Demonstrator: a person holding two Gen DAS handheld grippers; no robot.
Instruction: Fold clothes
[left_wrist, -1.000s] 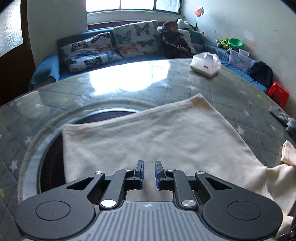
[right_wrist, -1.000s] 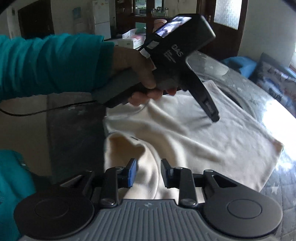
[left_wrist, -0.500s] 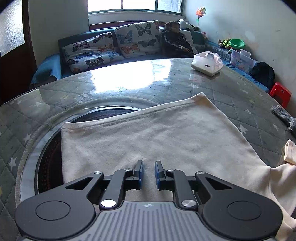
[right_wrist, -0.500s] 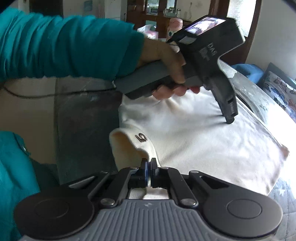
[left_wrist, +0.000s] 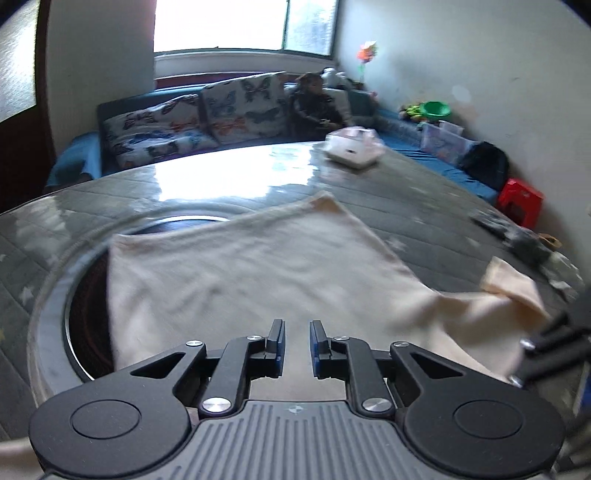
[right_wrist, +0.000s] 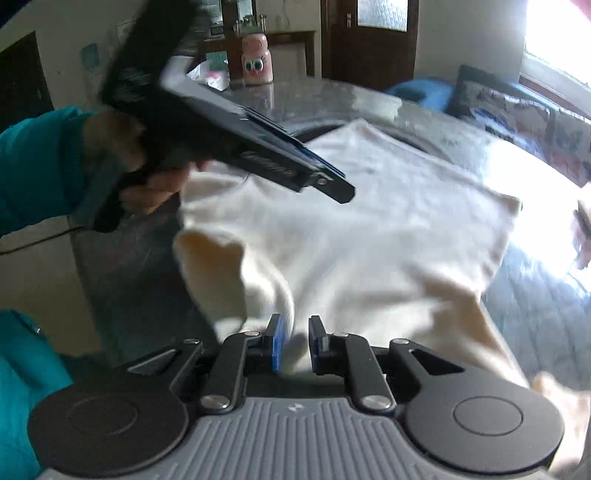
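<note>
A: Where does the cream garment (left_wrist: 251, 273) lie?

B: Spread over the middle of the desk (left_wrist: 221, 188), one edge across the round dark inset at the left of the left wrist view. A sleeve (left_wrist: 513, 284) sticks out at the right edge of that frame.

A: And the claws?

B: The left claw (left_wrist: 294, 341) is parted a little, holding nothing, just above the near hem. The right claw (right_wrist: 294, 341) is parted about as much, with cloth lying between its pads; I judge it isn't pinched, though the frame is blurred.

A: What could go wrong?

B: If the right claw closes on the bunched collar (right_wrist: 214, 273) at lower left of its view, it may catch both layers and drag the whole shirt. The glossy desk looks slippery, so the cloth could slide rather than fold. The white box (left_wrist: 352, 147) in the upper right of the left wrist view is well apart.
</note>
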